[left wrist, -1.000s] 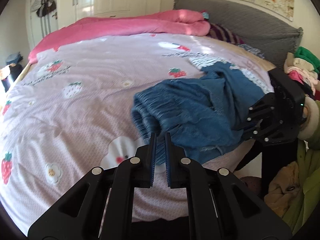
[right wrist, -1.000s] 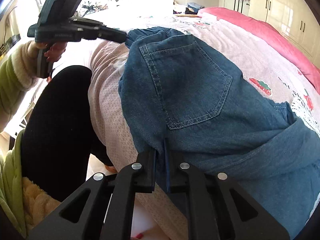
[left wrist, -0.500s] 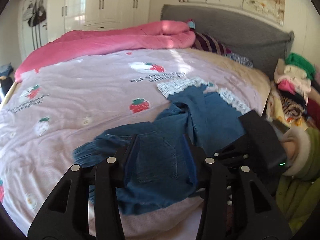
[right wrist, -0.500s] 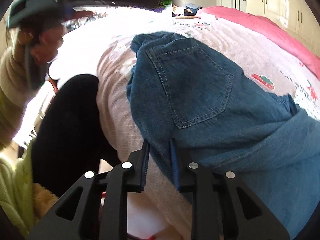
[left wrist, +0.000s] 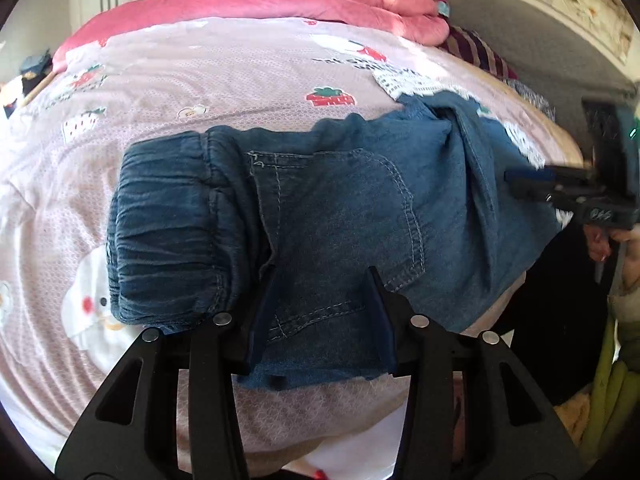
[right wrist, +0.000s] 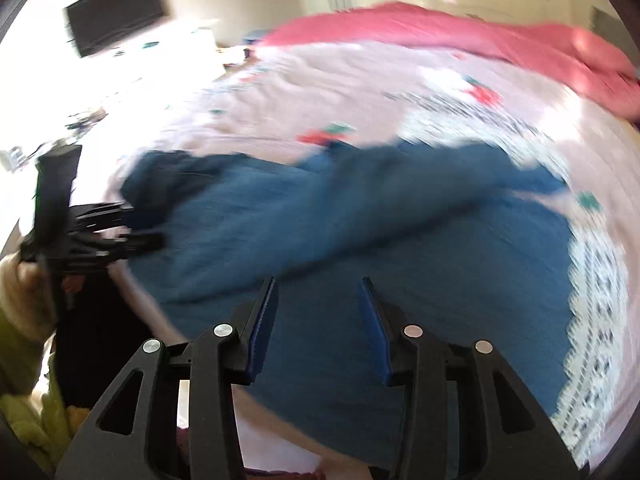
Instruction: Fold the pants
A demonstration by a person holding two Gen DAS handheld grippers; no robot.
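Blue denim pants (left wrist: 328, 208) lie on the bed near its front edge, elastic waistband to the left, back pocket up, legs running off to the right. My left gripper (left wrist: 322, 276) is open and empty, its fingers just above the seat of the pants. My right gripper (right wrist: 318, 284) is open and empty over the leg part of the pants (right wrist: 360, 240); that view is blurred. The right gripper shows in the left wrist view (left wrist: 516, 180) at the right edge. The left gripper shows in the right wrist view (right wrist: 156, 236) at the left.
The bed has a pale pink strawberry-print cover (left wrist: 240, 72) and a rolled pink quilt (left wrist: 280, 2) at the far side. A grey headboard (left wrist: 520, 36) stands at the right. My dark-clad legs (left wrist: 560, 300) are by the bed edge.
Both grippers have opened and let go of the pants, which now lie flat on the bed. The right gripper has swung right, toward the legs.
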